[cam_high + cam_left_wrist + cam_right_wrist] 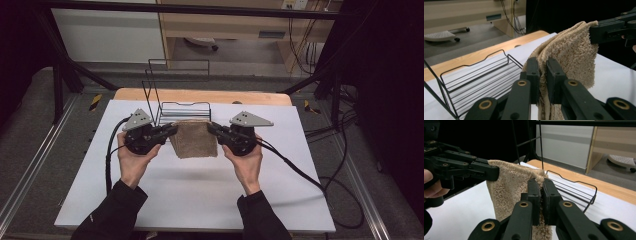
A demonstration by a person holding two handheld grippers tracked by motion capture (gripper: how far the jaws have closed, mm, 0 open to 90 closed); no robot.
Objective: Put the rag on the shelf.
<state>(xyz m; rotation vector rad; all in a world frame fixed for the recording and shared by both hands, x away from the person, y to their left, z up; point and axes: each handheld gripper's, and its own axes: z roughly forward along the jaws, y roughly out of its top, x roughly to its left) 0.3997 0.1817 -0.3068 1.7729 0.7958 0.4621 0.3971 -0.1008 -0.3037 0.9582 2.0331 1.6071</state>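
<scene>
With the folded beige towel (195, 138) hanging between the two tools, the step in hand looks like carrying it to the black wire rack (183, 108) just behind it, near the far edge of the white table (200, 195). To do it well, both hands should travel together at one height, keeping the top edge taut so the folded layers do not slip apart, and lift the hanging end clear of the rack's front rail before lowering. The left gripper (172, 130) is closed tight on the towel's upper left corner, jaws nearly together with cloth pinched between them; the right gripper (211, 127) clamps the upper right corner the same way. The towel is thick, looped terry, tan, folded into a small rectangle, and hangs over the middle of the table, its layers bunched at the pinched corners.
</scene>
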